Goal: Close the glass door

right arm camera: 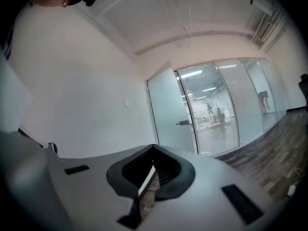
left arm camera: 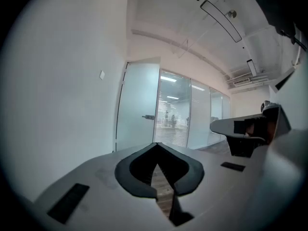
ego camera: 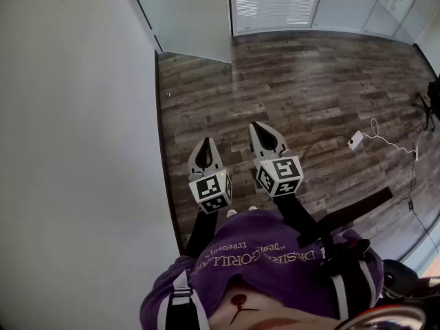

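The frosted glass door (left arm camera: 138,110) stood swung open at the far end of a smooth white wall (ego camera: 75,115), its top cut off in the head view. Over the wood-grain plank floor (ego camera: 309,81), the left gripper (ego camera: 205,146) and right gripper (ego camera: 262,130) were closed tip to tip, empty.

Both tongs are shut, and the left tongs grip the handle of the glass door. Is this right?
Not quite. The left tongs and right tongs are both shut, but the left tongs grip nothing: the left gripper view shows the handle far ahead on the glass door.
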A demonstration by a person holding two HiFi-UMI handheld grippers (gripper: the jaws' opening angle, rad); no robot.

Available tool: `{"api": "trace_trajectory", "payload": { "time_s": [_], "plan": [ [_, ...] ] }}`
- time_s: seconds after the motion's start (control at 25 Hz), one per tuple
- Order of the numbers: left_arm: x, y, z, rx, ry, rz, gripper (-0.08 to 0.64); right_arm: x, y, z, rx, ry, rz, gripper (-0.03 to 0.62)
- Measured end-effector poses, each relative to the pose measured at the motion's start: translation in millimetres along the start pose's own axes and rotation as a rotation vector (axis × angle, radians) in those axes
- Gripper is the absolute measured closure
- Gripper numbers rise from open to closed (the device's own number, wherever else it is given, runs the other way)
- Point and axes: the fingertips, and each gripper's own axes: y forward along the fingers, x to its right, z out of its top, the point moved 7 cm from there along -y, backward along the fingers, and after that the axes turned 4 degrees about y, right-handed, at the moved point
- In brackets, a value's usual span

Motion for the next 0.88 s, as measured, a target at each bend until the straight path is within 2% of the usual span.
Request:
{"api": "trace_trajectory", "payload": {
  "time_s": [0.68, 0.88],
  "plan": [
    [-3.8, -9.9, -2.1, -0.004, -0.018, 0.001, 0.558, -5.4, -3.4, -5.0, 0.001, 0.015, 0.013, 0.601],
    [-21.0, -21.3, -11.0, -0.016, -0.028, 0.009, 0.558, -19.7, -1.1, -13.4, -0.013, 0.011, -0.005, 0.601]
  ]
}}
